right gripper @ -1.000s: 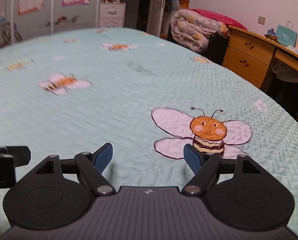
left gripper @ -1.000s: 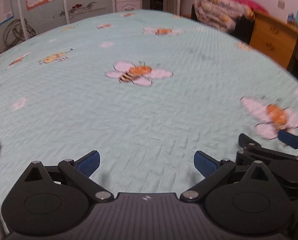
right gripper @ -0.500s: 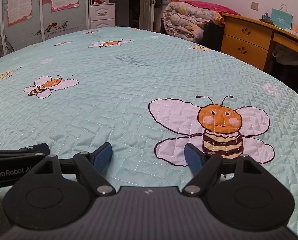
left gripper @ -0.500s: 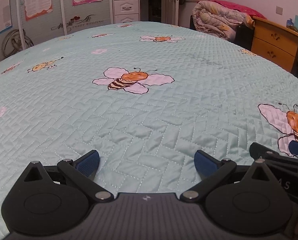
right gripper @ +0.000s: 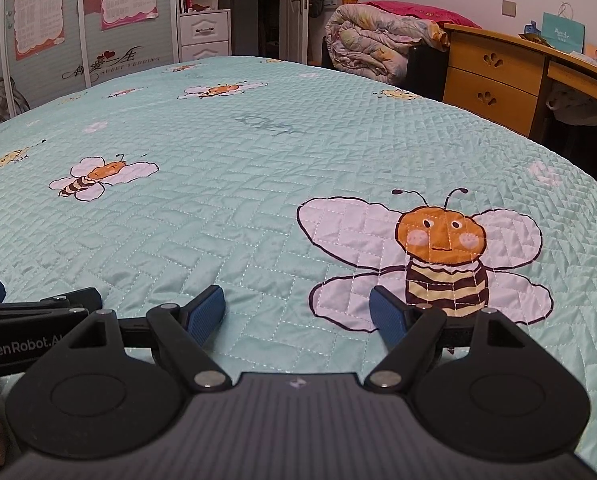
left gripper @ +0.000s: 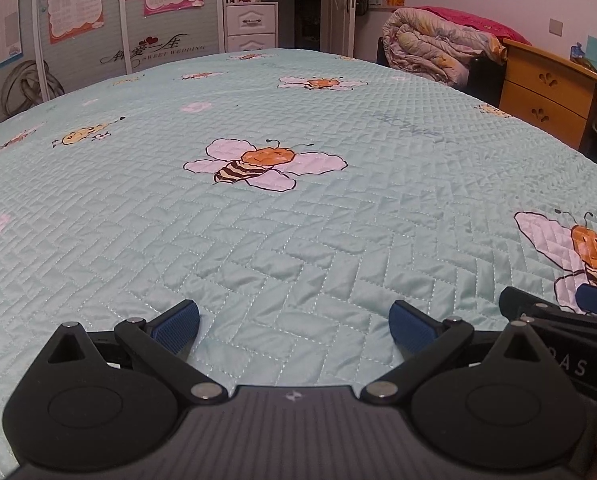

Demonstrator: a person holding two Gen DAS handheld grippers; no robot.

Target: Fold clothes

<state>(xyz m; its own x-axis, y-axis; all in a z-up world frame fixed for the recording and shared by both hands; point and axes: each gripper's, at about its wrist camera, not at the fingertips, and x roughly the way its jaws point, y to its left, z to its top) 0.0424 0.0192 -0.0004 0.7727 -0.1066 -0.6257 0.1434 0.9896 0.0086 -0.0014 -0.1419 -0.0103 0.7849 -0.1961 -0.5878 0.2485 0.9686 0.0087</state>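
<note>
A pale green quilt [left gripper: 298, 240] with bee pictures covers the whole bed. No clothes are visible on it in either view. The left hand-held gripper [left gripper: 294, 326] and the right hand-held gripper [right gripper: 296, 314] hang low over the quilt, side by side, both with jaws wide apart and empty. Behind the bed stand a wooden desk [right gripper: 494, 76], a rolled duvet [right gripper: 374, 44], a white drawer unit [left gripper: 252, 26] and posters [left gripper: 74, 8] on a wardrobe.
</note>
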